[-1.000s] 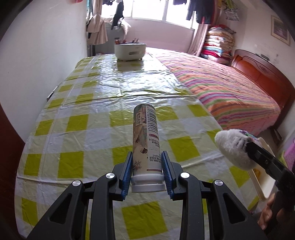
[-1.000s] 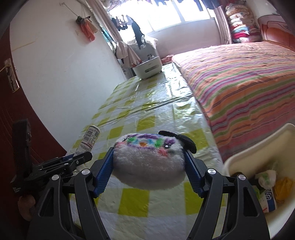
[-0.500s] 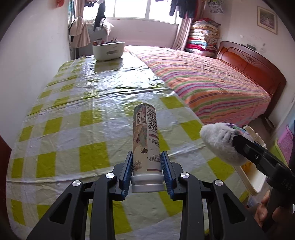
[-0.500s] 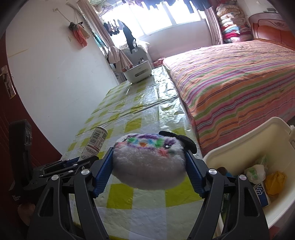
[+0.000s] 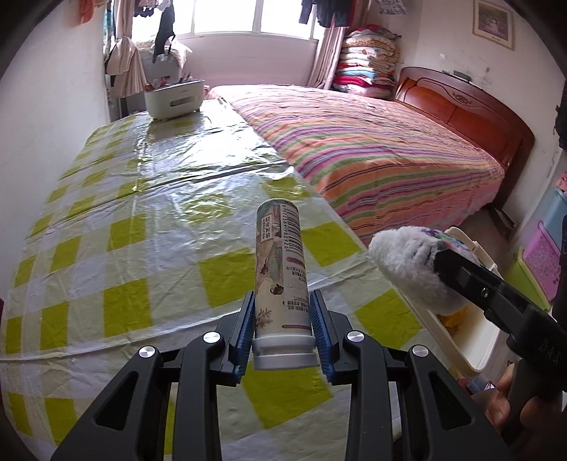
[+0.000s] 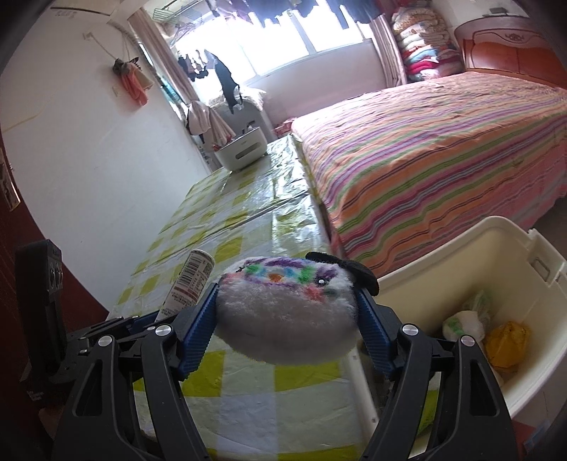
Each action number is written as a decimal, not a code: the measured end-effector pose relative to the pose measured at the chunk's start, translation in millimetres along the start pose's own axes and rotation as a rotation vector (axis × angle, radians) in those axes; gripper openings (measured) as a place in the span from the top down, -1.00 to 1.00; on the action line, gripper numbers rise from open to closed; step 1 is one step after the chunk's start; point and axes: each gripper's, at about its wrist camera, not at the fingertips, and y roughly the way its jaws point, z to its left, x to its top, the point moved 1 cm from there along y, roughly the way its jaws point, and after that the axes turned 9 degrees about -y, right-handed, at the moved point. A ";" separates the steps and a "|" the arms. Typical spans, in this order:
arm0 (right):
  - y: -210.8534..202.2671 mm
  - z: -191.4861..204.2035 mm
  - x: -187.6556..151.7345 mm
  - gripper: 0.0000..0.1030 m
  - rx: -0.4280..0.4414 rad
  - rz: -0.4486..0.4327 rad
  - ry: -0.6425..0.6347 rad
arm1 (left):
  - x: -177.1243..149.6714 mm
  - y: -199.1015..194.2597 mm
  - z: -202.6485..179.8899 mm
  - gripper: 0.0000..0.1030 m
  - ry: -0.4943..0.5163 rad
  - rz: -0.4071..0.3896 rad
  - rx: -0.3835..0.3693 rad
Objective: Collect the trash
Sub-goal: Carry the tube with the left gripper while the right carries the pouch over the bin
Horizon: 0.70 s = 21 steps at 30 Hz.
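Bin (image 6: 503, 248) nearer now — left gripper (image 5: 283, 331) clamps tube (image 5: 281, 262), right gripper (image 6: 287, 319) holds plush (image 6: 283, 308)

Left tongs (image 5: 282, 331) clamp white-capped printed cylindrical tube (image 5: 281, 280) above yellow-checked plastic-covered counter (image 5: 141, 230); right tongs (image 5: 457, 275) carry fluffy white plush (image 5: 407, 262).

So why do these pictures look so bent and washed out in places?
Left wrist view: a fisheye lens bows the walls, dark corners ring the frame, the window is blown out, and glare streaks the glossy yellow-checked plastic tablecloth. Right wrist view: the same bending, an overexposed window, and the near fluffy white plush toy looks slightly soft.
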 end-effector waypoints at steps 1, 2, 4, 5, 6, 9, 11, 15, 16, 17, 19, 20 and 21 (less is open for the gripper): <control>-1.4 -3.2 0.1 -0.42 -0.006 -0.003 0.004 | -0.2 1.5 -2.8 0.41 0.004 0.002 -0.003; -2.7 -5.9 -0.3 -0.42 -0.013 -0.006 0.008 | -0.5 3.2 -6.2 0.41 0.010 0.005 -0.007; -5.2 -11.6 -0.2 -0.42 -0.022 -0.010 0.019 | -1.1 5.4 -11.2 0.41 0.018 0.006 -0.009; -6.3 -14.4 -0.5 -0.42 -0.027 -0.011 0.024 | -1.5 6.8 -14.8 0.41 0.024 0.008 -0.011; -7.3 -17.5 -0.9 -0.42 -0.034 -0.014 0.030 | -1.6 8.4 -17.6 0.41 0.029 0.009 -0.013; -10.5 -24.7 -1.1 -0.42 -0.051 -0.021 0.045 | -2.5 12.2 -26.8 0.41 0.039 0.017 -0.022; -12.9 -30.3 -0.8 -0.42 -0.063 -0.027 0.055 | -3.5 14.8 -32.3 0.41 0.049 0.021 -0.027; -17.7 -39.9 -0.5 -0.42 -0.083 -0.037 0.072 | -4.8 19.9 -43.5 0.41 0.070 0.026 -0.036; -19.1 -42.2 -0.3 -0.42 -0.086 -0.040 0.077 | -5.4 21.3 -47.0 0.41 0.077 0.029 -0.039; -20.2 -44.7 0.0 -0.42 -0.091 -0.042 0.081 | -6.1 22.0 -49.3 0.41 0.080 0.030 -0.042; -21.7 -48.9 0.6 -0.42 -0.102 -0.046 0.089 | -7.6 23.6 -55.6 0.41 0.090 0.033 -0.049; -23.2 -51.8 0.8 -0.43 -0.106 -0.050 0.094 | -7.6 24.7 -57.5 0.41 0.095 0.035 -0.051; -24.1 -53.6 0.9 -0.43 -0.109 -0.052 0.098 | -8.2 26.1 -60.8 0.41 0.102 0.036 -0.054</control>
